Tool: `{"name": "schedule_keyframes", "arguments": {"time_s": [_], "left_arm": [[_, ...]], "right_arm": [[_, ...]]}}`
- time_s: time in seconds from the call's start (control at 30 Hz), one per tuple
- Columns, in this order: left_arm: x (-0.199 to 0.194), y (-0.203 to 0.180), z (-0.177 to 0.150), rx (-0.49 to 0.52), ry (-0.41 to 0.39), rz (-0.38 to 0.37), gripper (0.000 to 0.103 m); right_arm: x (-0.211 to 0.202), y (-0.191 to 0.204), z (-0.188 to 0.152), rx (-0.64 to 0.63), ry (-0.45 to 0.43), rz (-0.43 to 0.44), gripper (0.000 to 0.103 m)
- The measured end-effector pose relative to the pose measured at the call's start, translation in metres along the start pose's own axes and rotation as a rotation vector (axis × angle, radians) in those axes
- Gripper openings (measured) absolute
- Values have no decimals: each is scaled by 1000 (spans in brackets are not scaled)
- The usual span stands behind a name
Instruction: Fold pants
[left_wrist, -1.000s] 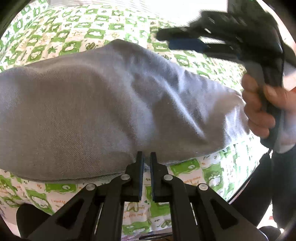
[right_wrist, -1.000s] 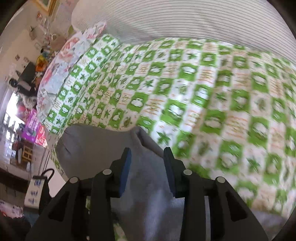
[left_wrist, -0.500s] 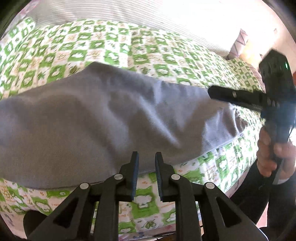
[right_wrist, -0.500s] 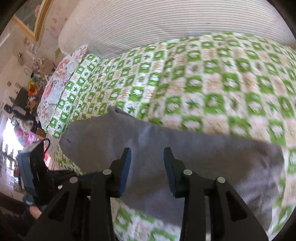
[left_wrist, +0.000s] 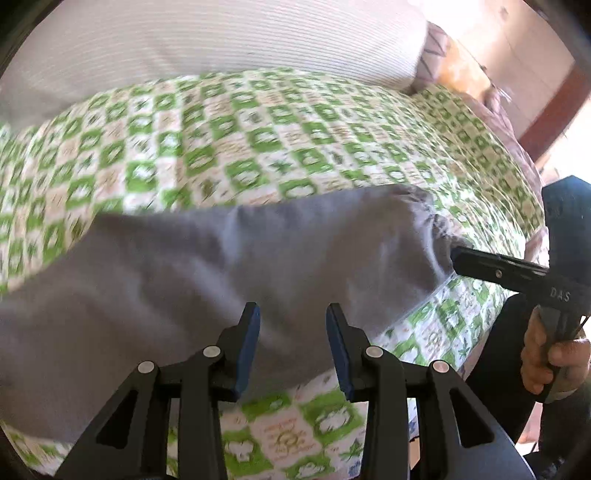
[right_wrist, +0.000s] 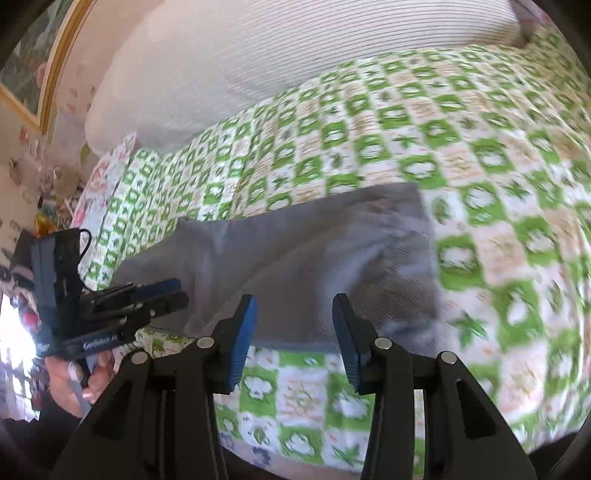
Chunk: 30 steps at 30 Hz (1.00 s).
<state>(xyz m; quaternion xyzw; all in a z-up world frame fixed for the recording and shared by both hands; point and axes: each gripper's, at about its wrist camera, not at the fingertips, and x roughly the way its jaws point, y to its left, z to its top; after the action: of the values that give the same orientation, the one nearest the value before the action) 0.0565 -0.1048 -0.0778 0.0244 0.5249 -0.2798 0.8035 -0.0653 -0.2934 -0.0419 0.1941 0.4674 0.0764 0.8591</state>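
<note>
Grey pants (left_wrist: 229, 266) lie flat in a long folded strip across a green-checked bed sheet (left_wrist: 280, 140). My left gripper (left_wrist: 291, 343) hovers over their near edge, its jaws opening, with nothing pinched between the blue pads. In the right wrist view the pants (right_wrist: 314, 251) end just ahead of my right gripper (right_wrist: 295, 332), whose jaws are also opening with nothing between them. From the left wrist view the right gripper (left_wrist: 458, 258) points at the pants' right end. A hand (left_wrist: 550, 362) holds it.
A white striped pillow (left_wrist: 221, 48) runs along the back of the bed. A floral pillow (right_wrist: 110, 173) and a framed picture (right_wrist: 26, 55) are at the far left. The bed's near edge (right_wrist: 288, 454) lies below both grippers. A dark trouser leg (left_wrist: 495, 354) stands at the right.
The left gripper has let go of the pants' near edge, opened and lifted back. The right gripper has swung along the pants to their right end and opened a little wider.
</note>
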Motion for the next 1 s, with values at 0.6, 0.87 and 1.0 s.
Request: {"name": "schedule_keyframes", "arguments": {"time_s": [0.6, 0.87, 1.0], "left_arm": [[21, -85, 25, 189, -1, -37, 52], [34, -144, -8, 314, -86, 130, 54], [44, -155, -6, 308, -69, 118, 54]], "right_arm": [[-40, -76, -24, 238, -78, -20, 45], [-44, -92, 22, 196, -56, 50, 45], [-40, -94, 41, 151, -27, 58, 45]]}}
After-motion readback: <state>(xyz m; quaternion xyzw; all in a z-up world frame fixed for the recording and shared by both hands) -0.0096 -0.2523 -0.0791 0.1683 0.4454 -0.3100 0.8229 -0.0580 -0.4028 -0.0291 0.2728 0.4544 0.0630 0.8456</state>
